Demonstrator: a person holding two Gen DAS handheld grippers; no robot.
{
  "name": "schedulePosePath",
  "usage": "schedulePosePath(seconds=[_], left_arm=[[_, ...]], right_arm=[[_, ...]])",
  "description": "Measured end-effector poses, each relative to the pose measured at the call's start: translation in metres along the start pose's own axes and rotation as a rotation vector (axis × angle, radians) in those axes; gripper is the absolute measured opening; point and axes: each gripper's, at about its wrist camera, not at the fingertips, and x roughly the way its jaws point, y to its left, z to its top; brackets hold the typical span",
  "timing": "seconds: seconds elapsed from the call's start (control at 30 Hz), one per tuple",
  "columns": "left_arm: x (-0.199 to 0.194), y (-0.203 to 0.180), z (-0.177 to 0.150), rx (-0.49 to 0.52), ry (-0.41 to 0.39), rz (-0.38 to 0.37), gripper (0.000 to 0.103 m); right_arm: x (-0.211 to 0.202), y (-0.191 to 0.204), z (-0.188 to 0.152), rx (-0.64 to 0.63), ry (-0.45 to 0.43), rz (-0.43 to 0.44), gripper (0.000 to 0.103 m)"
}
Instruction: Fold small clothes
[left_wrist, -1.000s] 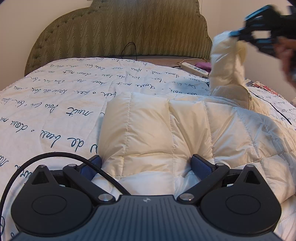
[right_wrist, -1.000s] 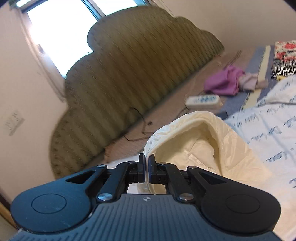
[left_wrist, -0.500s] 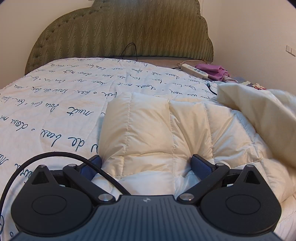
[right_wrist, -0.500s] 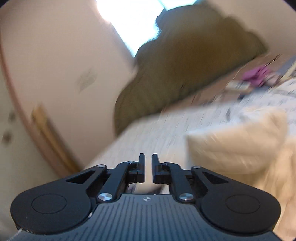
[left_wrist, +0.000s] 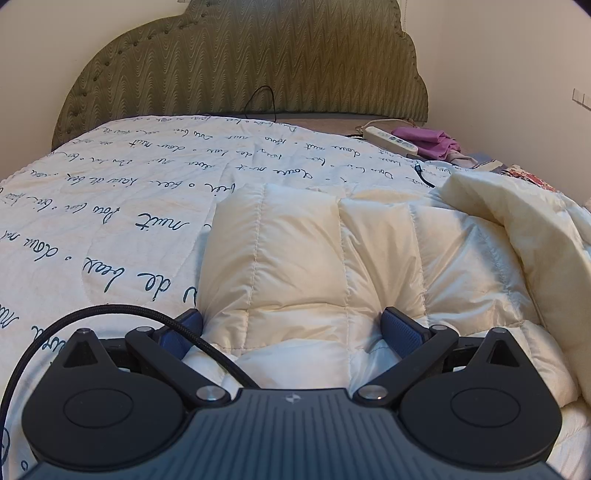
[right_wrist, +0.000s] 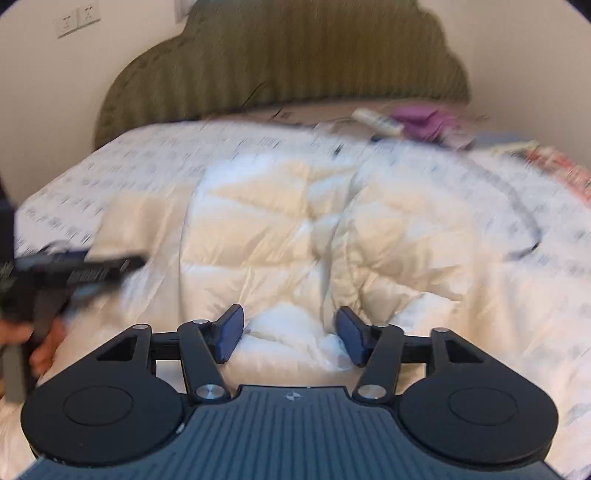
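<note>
The cream puffy jacket (left_wrist: 306, 266) lies spread on the bed (left_wrist: 110, 206). Your left claw (left_wrist: 291, 332) stands wide, its pads pressing into the jacket's near edge. Your right claw (right_wrist: 290, 338) is opening above the jacket, gripping nothing.

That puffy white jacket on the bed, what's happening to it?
A person is folding the jacket on the bed with two handheld grippers. The left gripper sits wide open with a jacket edge bulging between its fingers. The right gripper is opening above the jacket, gripping nothing.
</note>
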Motion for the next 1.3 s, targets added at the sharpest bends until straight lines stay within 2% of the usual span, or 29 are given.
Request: schedulePosePath(seconds=[0.1,0.17,0.2,0.33,0.6,0.7,0.73,0.83,0.87,0.93,1.0,1.1,1.2,1.23,1.3], left_arm=[[0.000,-0.002,0.000,0.005,0.001,0.006,0.103],[0.000,-0.003,0.001,0.006,0.002,0.009,0.103],[0.001,-0.003,0.001,0.006,0.002,0.009,0.103],[0.000,-0.005,0.001,0.012,0.003,0.019,0.103],[0.001,-0.009,0.002,0.032,0.015,0.038,0.103],[-0.006,-0.010,0.011,0.017,0.063,0.054,0.103],[-0.013,-0.010,0.016,-0.020,0.072,0.031,0.103],[-0.037,-0.015,0.029,-0.181,0.018,-0.095,0.103],[-0.043,-0.022,0.034,-0.198,0.010,-0.116,0.103],[-0.050,-0.045,0.044,-0.143,0.004,-0.156,0.103],[-0.055,-0.075,0.046,-0.022,-0.005,-0.170,0.103],[-0.054,-0.121,0.036,0.203,-0.037,-0.072,0.103],[-0.026,-0.150,0.015,0.407,0.043,0.094,0.103],[-0.023,-0.149,0.008,0.433,0.029,0.106,0.103],[-0.027,-0.139,0.001,0.436,-0.012,0.098,0.103]], right_arm=[[-0.027,-0.009,-0.009,0.067,-0.084,0.049,0.060],[-0.036,-0.013,-0.002,0.124,-0.146,0.055,0.065],[-0.034,-0.017,-0.004,0.136,-0.144,0.048,0.068],[-0.001,-0.014,-0.022,0.132,-0.079,0.020,0.069],[0.020,0.000,-0.036,0.105,-0.145,0.007,0.075],[0.024,0.006,-0.048,0.076,-0.185,-0.012,0.076],[0.024,0.010,-0.049,0.058,-0.190,-0.027,0.077],[0.025,0.022,-0.050,-0.006,-0.185,-0.080,0.078],[0.026,0.026,-0.050,-0.026,-0.182,-0.096,0.079],[0.027,0.032,-0.050,-0.057,-0.177,-0.113,0.080],[0.027,0.033,-0.050,-0.064,-0.173,-0.111,0.080],[0.025,0.032,-0.048,-0.057,-0.145,-0.089,0.080],[0.013,0.029,-0.043,-0.045,-0.090,-0.034,0.080],[0.004,0.026,-0.042,-0.026,-0.088,-0.012,0.079],[-0.019,0.017,-0.041,0.032,-0.141,0.033,0.079]])
